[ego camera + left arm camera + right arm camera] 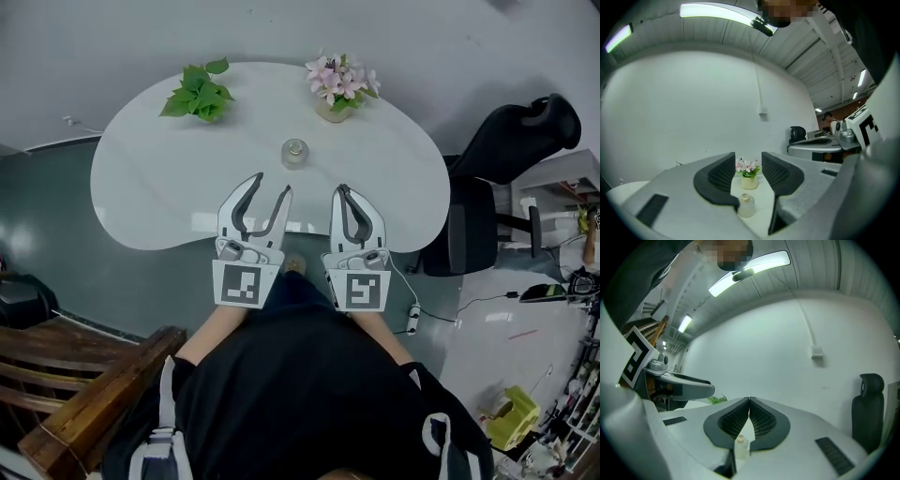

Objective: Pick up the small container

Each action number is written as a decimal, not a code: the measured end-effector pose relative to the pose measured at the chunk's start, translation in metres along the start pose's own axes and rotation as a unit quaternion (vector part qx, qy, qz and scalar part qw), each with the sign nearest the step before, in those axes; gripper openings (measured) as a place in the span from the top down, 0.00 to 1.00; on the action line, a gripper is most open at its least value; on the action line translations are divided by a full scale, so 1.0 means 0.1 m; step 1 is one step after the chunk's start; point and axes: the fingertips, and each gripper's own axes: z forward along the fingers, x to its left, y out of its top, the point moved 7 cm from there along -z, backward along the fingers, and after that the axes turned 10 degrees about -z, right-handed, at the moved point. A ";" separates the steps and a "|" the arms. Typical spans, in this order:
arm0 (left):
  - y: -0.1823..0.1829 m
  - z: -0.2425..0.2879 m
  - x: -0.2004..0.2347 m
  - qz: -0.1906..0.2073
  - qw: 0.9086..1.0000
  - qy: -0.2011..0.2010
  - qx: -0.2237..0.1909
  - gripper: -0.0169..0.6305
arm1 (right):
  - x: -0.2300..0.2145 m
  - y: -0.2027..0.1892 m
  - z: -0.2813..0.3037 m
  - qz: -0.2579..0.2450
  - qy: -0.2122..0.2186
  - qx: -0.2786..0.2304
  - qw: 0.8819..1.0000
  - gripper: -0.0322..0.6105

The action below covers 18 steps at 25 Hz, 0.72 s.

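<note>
We find the table (150, 178) top white and smooth, with a faint sheen. The container (294, 152) at its centre looks translucent and glossy, like glass. The pot (330, 112) by the far edge is cream and smooth, like ceramic. The left gripper (273, 184) and right gripper (341, 189) have matt pale-grey plastic shells. Their pads (723, 174) are black, ribbed and matt. The floor (56, 234) is glossy. The wood chair (84, 394) beyond the near edge shows brown grain. The office chair (511, 141) is matt black.

Bright overhead strip light (717, 11); fisheye-warped edges
</note>
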 end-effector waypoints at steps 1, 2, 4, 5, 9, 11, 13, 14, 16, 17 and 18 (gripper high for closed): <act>-0.03 0.04 0.01 0.000 1.000 0.000 0.004 0.71 | 0.00 -0.03 0.04 0.002 0.003 0.002 1.000 0.91; -0.06 0.08 0.03 0.001 1.000 -0.002 0.008 0.71 | 0.00 -0.07 0.07 0.003 0.006 0.005 1.000 0.91; -0.14 0.19 0.05 0.000 1.000 -0.008 0.014 0.71 | 0.00 -0.13 0.13 0.009 0.004 0.010 1.000 0.91; -0.18 0.24 0.06 -0.003 1.000 -0.012 0.016 0.71 | -0.01 -0.17 0.17 0.011 0.004 0.020 1.000 0.91; -0.31 0.38 0.14 -0.015 0.999 -0.022 0.026 0.71 | 0.01 -0.29 0.28 0.006 0.015 0.027 1.000 0.91; -0.37 0.45 0.18 -0.017 0.999 -0.024 0.031 0.71 | -0.01 -0.33 0.36 0.024 0.003 0.011 1.000 0.91; -0.45 0.51 0.22 -0.016 0.999 -0.025 0.035 0.71 | -0.03 -0.37 0.43 0.038 -0.006 0.000 0.999 0.91; -0.49 0.54 0.23 -0.016 0.999 -0.026 0.038 0.71 | -0.04 -0.39 0.46 0.039 -0.007 0.000 0.999 0.91; -0.59 0.60 0.27 -0.016 0.998 -0.026 0.046 0.71 | -0.04 -0.46 0.51 0.038 -0.009 0.003 0.999 0.91; -0.63 0.63 0.30 -0.016 0.998 -0.027 0.050 0.71 | -0.05 -0.50 0.53 0.037 -0.010 0.004 0.999 0.91; -0.67 0.66 0.32 -0.017 0.998 -0.027 0.053 0.71 | -0.05 -0.54 0.55 0.038 -0.011 0.005 0.999 0.91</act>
